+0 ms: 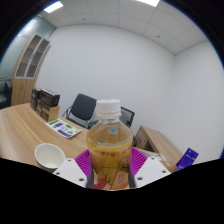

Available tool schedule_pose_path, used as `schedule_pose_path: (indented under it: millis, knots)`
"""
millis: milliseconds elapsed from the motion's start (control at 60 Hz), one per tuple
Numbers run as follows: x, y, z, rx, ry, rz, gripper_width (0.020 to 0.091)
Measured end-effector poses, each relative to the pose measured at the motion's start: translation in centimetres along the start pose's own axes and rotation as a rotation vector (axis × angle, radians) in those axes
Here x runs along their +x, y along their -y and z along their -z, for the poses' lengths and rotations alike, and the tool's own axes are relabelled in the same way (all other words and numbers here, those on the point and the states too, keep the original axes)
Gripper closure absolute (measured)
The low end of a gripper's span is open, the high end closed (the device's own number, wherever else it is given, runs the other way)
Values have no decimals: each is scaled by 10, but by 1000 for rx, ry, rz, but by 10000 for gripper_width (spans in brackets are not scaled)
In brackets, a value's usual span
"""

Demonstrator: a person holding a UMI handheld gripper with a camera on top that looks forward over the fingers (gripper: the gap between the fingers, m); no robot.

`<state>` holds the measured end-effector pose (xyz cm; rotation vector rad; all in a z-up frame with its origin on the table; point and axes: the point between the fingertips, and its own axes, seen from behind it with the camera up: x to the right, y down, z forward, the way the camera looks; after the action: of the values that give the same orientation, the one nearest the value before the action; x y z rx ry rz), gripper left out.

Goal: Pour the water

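Between the purple pads (pixel 84 161) of the hand-held gripper (pixel 110 172) stands a clear bottle (pixel 109 146) of amber liquid with a white cap, upright, both fingers pinching its sides. At nine o'clock from the bottle, a white cup (pixel 48 155) sits on the wooden bench (pixel 20 130). Beyond it, around eleven o'clock, black office chairs (pixel 80 108) face the bench.

An office: wooden desk (pixel 22 130), office chair (pixel 81 107), bookshelf (pixel 33 56), panelled ceiling lights (pixel 53 6).
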<state>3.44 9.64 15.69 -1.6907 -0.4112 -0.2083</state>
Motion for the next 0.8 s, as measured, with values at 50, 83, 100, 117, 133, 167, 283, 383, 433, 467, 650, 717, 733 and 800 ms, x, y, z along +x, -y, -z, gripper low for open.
schedule_pose_path:
  millis: [50,83,100,117,133,167,283,383,433,467,650,717,733,800]
  knots:
    - [-7,-14,-4,-27,42,-79,614]
    - [-13,-27,-5,-40,65,-138,615]
    - [-20,-39,-4,-36,75,-169,606]
    - [-17,-40,-5,-49,95,-188,606]
    - [-20,-50,-5,-44,100,-215,606]
    - [-24,-59,-5,-61,121,-247,595]
    - [-35,-83,-7,-78,168,-311,577]
    - [-29,-87,-13,-41,164,-343,563]
    - [-29,-87,-15,-40,170,-382,563]
    - [-27,-87,-14,-36,174,-397,563]
    - [-27,-87,-13,-35,170,-386,466]
    - [-31,-96,-10,-86,189,-371,401]
    - [-32,-99,-9,-101,194,-371,380]
    - [-31,-100,-1,-125,203,-399,315]
